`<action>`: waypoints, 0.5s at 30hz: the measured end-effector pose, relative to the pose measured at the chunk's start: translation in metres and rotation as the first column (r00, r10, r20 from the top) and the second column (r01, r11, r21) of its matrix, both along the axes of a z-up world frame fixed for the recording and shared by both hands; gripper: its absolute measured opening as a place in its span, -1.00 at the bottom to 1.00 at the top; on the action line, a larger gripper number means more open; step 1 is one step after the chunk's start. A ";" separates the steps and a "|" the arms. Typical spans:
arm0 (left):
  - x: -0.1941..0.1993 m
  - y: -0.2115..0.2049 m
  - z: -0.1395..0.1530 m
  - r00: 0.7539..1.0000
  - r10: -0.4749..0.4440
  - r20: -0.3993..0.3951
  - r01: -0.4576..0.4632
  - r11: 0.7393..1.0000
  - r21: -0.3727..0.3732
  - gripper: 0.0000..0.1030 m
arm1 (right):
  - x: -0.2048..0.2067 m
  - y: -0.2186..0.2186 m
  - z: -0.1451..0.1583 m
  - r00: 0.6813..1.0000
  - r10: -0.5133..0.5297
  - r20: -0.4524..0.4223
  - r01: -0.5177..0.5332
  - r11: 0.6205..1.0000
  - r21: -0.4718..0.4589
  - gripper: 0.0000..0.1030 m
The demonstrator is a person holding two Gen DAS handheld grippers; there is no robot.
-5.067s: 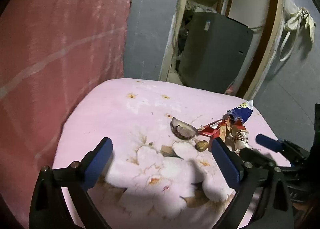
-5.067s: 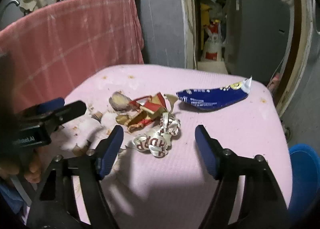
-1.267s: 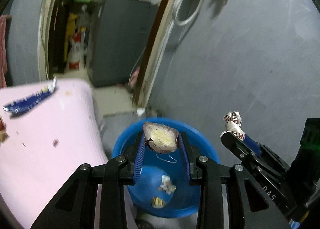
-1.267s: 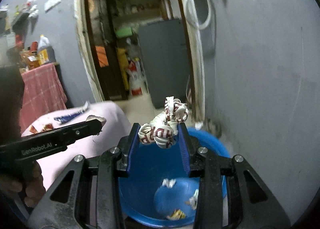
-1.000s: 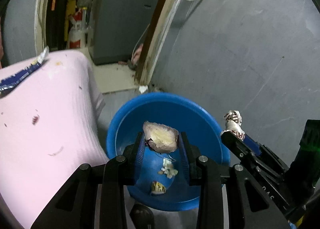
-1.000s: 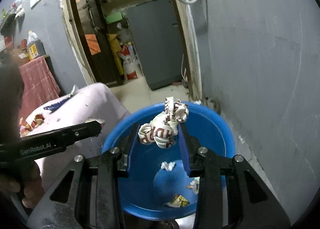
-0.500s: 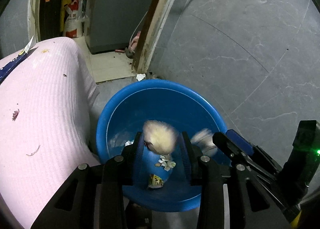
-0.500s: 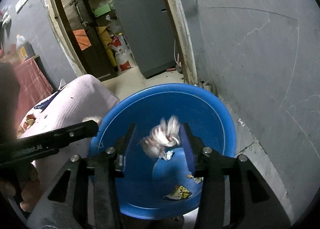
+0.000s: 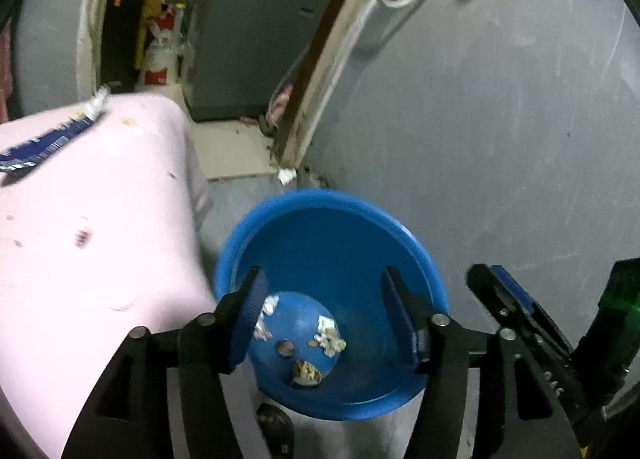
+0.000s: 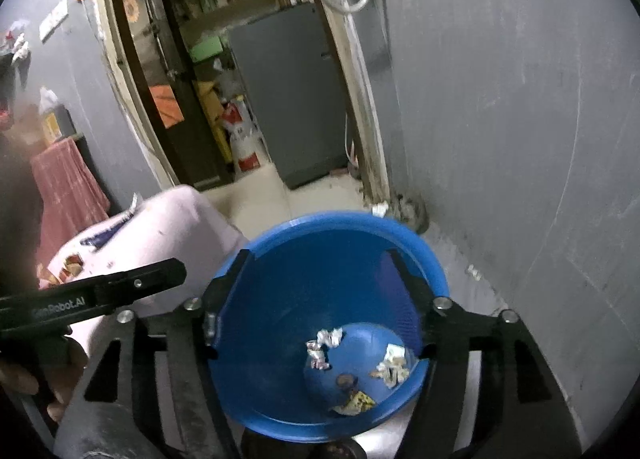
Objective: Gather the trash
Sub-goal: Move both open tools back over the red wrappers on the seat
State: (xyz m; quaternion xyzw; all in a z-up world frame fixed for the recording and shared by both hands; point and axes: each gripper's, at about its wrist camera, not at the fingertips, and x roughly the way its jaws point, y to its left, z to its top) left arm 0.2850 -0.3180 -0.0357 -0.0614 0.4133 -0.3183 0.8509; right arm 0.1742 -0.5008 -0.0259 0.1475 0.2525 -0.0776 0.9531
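Note:
A blue plastic bin (image 9: 332, 219) stands on the floor by the grey wall; it also shows in the right wrist view (image 10: 340, 223). Several trash scraps lie at its bottom: crumpled white-and-red paper (image 10: 322, 351), a brown shell piece (image 9: 285, 347) and a yellow wrapper (image 9: 306, 373). My left gripper (image 9: 324, 307) is open and empty above the bin. My right gripper (image 10: 320, 291) is open and empty above it too. A blue snack wrapper (image 9: 44, 143) lies on the pink table (image 9: 100, 199).
The grey wall (image 9: 500, 119) is just right of the bin. A doorway with a grey fridge (image 10: 292, 99) is behind. More red scraps (image 10: 72, 263) lie on the pink table, with a red cloth (image 10: 68, 183) beyond it.
Both grippers have opened over the bin. The shell piece and the crumpled paper have dropped out of them and now lie at the bin's bottom.

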 end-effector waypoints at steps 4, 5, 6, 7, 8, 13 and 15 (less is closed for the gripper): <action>-0.004 0.028 0.027 0.995 0.059 0.081 -0.056 0.998 -0.035 0.34 | -0.007 0.015 0.025 0.997 0.010 0.074 -0.009 1.000 -0.026 0.67; -0.005 0.035 0.032 0.992 0.072 0.100 -0.068 0.997 -0.043 0.40 | -0.009 0.020 0.032 0.995 0.016 0.098 -0.013 0.999 -0.030 0.77; -0.006 0.041 0.037 0.990 0.083 0.118 -0.077 0.996 -0.052 0.47 | -0.010 0.025 0.037 0.993 0.021 0.116 -0.017 0.999 -0.034 0.81; -0.007 0.051 0.045 0.985 0.099 0.144 -0.091 0.994 -0.065 0.51 | -0.011 0.029 0.041 0.991 0.026 0.131 -0.021 0.999 -0.039 0.89; -0.009 0.059 0.050 0.980 0.113 0.163 -0.102 0.992 -0.072 0.51 | -0.012 0.033 0.046 0.989 0.033 0.148 -0.026 0.999 -0.043 0.96; -0.019 0.102 0.075 0.940 0.200 0.277 -0.177 0.978 -0.109 0.77 | -0.017 0.064 0.069 0.968 0.086 0.237 -0.070 0.995 -0.076 1.00; -0.026 0.118 0.083 0.919 0.225 0.324 -0.198 0.973 -0.116 0.82 | -0.018 0.077 0.077 0.958 0.106 0.267 -0.085 0.992 -0.089 1.00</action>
